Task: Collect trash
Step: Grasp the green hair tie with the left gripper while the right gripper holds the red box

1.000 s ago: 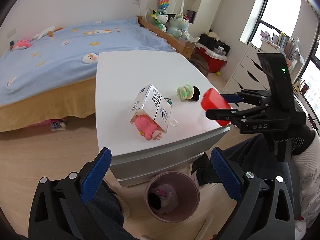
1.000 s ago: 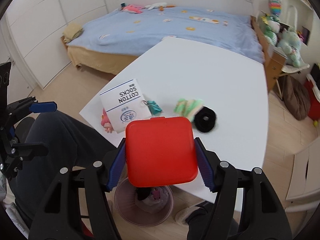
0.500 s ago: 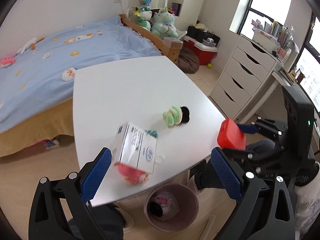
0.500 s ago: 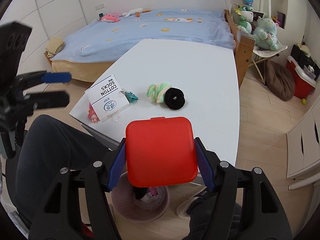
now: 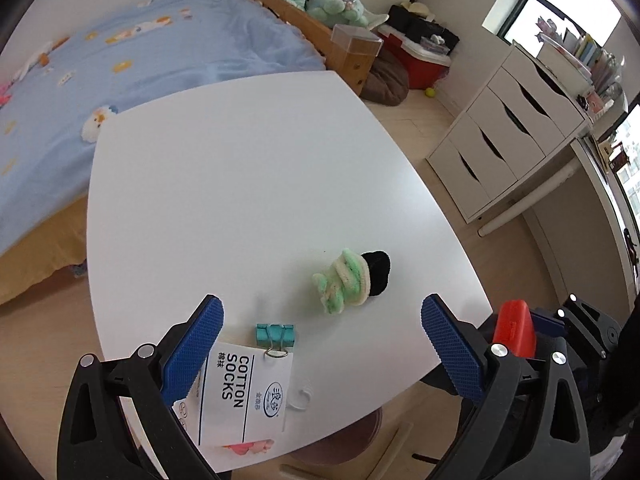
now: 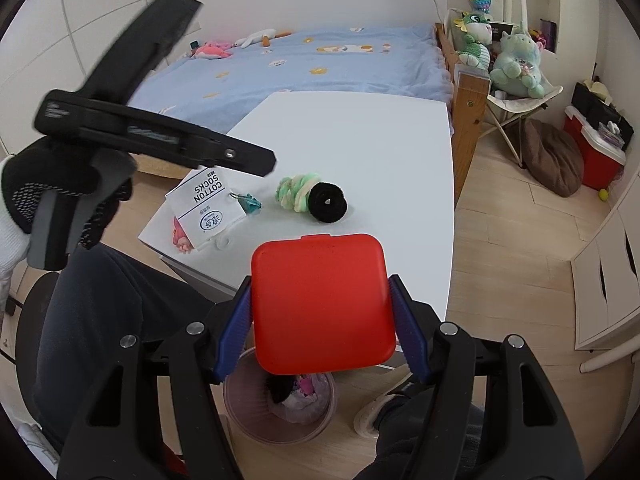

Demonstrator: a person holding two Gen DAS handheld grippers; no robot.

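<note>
My right gripper [image 6: 320, 282] is shut on a flat red case [image 6: 320, 304], held above a pink trash bin [image 6: 280, 404] on the floor by the white table [image 6: 380, 152]. My left gripper [image 5: 321, 306] hangs open and empty over the table's near edge. Under its left finger lies a white cotton socks pack [image 5: 240, 392] with a teal binder clip [image 5: 275, 334]. Beyond its tips rest a green scrunchie [image 5: 344, 280] and a black scrunchie [image 5: 378, 270], touching each other. The red case [image 5: 514, 328] shows edge-on at the right of the left wrist view.
A blue bed [image 6: 304, 64] stands behind the table, with plush toys [image 6: 516, 64] at its end. White drawers [image 5: 508, 128] and a red box [image 6: 596, 152] are on the right. The person's dark trouser leg [image 6: 100, 312] and a shoe [image 6: 372, 416] flank the bin.
My left gripper has swung forward over the table's near edge, above the socks pack, and the bin has almost left its view. My right gripper has shifted slightly, still gripping the red case.
</note>
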